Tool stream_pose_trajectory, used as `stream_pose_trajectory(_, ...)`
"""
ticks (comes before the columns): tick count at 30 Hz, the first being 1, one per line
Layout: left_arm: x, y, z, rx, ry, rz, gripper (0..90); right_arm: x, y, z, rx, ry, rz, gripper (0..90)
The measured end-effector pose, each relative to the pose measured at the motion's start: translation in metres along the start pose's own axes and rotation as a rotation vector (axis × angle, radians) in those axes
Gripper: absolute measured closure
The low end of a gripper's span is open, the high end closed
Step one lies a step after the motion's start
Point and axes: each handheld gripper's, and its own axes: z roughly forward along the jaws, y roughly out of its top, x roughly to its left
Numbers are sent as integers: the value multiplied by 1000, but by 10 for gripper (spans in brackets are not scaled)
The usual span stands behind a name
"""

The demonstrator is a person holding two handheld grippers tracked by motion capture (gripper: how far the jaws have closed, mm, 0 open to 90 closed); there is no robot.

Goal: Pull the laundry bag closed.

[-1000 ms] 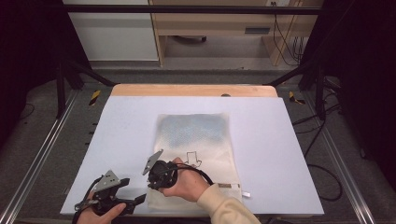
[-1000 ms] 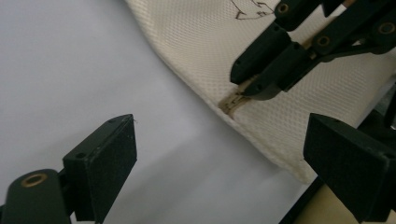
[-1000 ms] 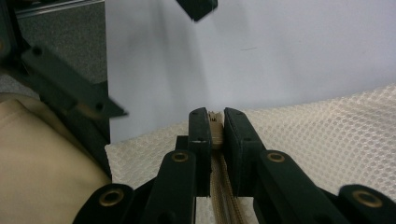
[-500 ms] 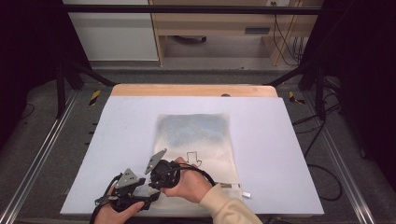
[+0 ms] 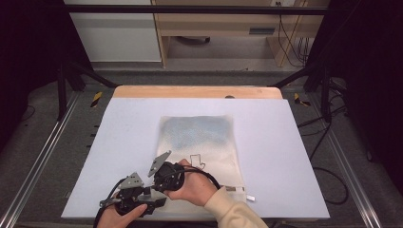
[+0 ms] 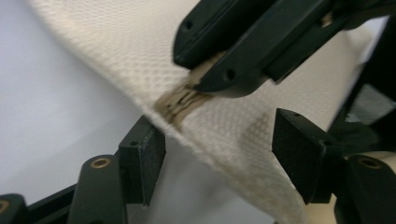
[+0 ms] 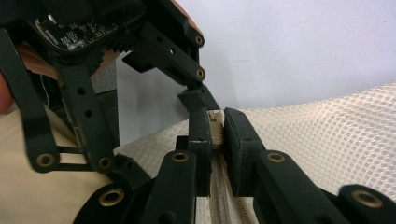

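Lying flat on the pale table (image 5: 294, 156), a cream mesh laundry bag (image 5: 209, 142) stretches away from the person, its near-left corner lifted between the two grippers at the table's front edge. The right gripper (image 7: 217, 126) has its jaws clamped tight on the bag's zipper end, a small tan tab pinched between the pads; in the left gripper view the same black jaws (image 6: 224, 70) bite the mesh just above a brown zipper strip (image 6: 180, 102). The left gripper (image 6: 219, 154) sits just beside it, jaws partly apart and just now closing, with the bag's folded edge passing between them but neither pad pressing on the cloth. In the high view both hands crowd together.
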Motion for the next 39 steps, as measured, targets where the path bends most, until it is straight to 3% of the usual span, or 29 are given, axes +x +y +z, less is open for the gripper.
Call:
stream_pose_trajectory(2,2,0,1,0,-12,7,372,0,0,-1,-4,0,-2,818)
stream_pose_trajectory(7,9,1,1,-19,-40,-22,429,0,0,-1,-5,-2,4,818)
stream_pose_trajectory(14,12,2,4,-18,-65,-16,447,0,1,-3,-10,-8,-1,819)
stream_pose_trajectory(17,10,2,8,-12,-62,-11,450,0,1,-3,-13,-7,-10,819)
stream_pose_trajectory(24,12,3,10,-20,-68,-28,547,-1,0,-5,-18,-9,4,819)
stream_pose_trajectory(28,13,4,10,-16,-66,-15,582,-1,0,-6,-18,-13,2,819)
stream_pose_trajectory(31,13,6,11,-19,-42,-1,602,-1,0,-6,-18,-16,4,819)
stream_pose_trajectory(39,15,6,10,-17,-42,-2,697,-2,-2,-5,-16,-21,-12,819)
